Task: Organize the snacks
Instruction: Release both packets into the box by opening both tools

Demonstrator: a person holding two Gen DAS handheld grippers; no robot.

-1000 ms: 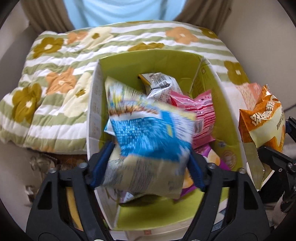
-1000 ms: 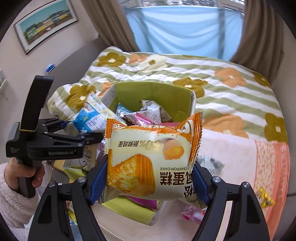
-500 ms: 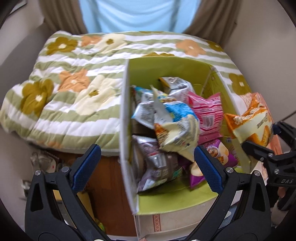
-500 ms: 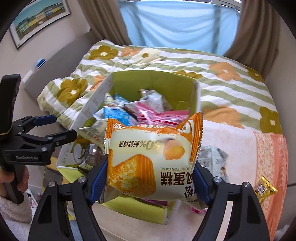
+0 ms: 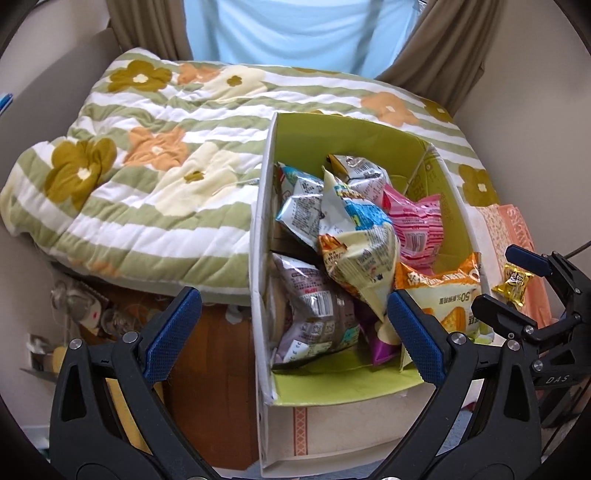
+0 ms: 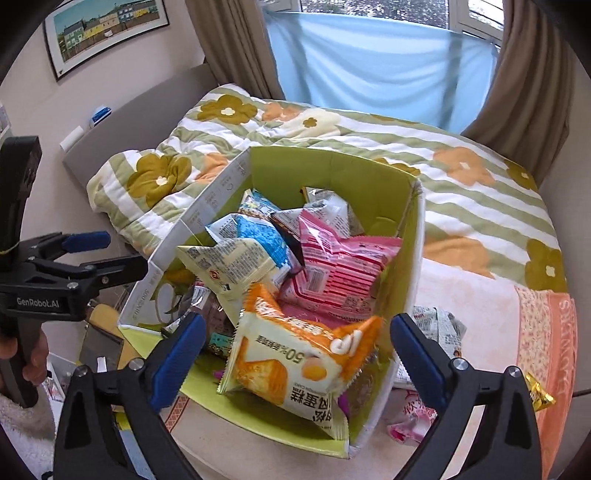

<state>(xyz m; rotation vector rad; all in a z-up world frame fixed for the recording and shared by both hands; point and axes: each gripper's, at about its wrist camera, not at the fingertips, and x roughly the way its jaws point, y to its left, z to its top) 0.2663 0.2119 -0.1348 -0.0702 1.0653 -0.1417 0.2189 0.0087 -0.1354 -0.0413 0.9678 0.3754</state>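
While both hand-held grippers, left point(image 5: 293, 328) and right point(image 6: 297, 347), gape apart holding nothing, the orange-and-white chiffon cake packet point(image 6: 295, 365) lies inside the green-lined cardboard box point(image 6: 415, 258), atop other snack bags beside the pink wrapper point(image 6: 332, 269).

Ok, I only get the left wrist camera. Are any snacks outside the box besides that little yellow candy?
Observer: Yes. The right wrist view shows a pink packet and a silvery printed packet lying beside the box, by its right wall.
Operator: Who's holding the left gripper?
Observer: I see only a hand wrapped around the handle of the left gripper.
Operator: Anything on the wall?
Observer: A framed picture of colourful houses.
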